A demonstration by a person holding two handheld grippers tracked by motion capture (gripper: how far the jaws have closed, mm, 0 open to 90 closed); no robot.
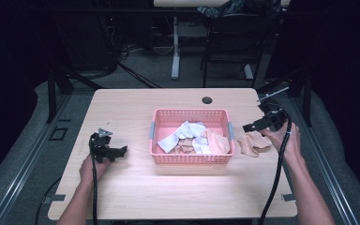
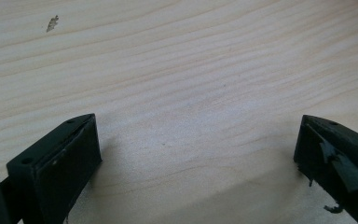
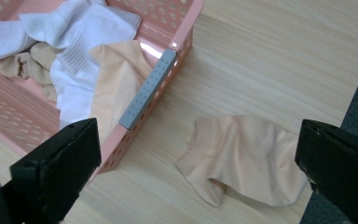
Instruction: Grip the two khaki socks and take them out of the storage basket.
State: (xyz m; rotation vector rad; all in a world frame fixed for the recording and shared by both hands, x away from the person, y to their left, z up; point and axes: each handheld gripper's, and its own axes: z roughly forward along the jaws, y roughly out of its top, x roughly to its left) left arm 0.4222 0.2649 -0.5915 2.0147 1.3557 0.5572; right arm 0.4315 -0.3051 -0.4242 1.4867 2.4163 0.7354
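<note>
A soft peach sock (image 3: 244, 158), ribbed at the cuff, lies flat on the pale wood-grain bench (image 1: 136, 192), below and between the right gripper's (image 1: 254, 125) wide-open fingers (image 3: 56, 172), nothing in them. Left of those fingers sits one pink perforated plastic basket (image 3: 179, 39) with grey handles, holding a crumpled heap of white ribbed and peach socks. The left gripper's (image 1: 120, 152) fingers (image 2: 58, 163) stand open over bare wood.

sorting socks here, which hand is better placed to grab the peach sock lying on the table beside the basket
Right. The right gripper hangs open just above the peach sock by the basket; the left gripper is on the basket's far side.
</note>
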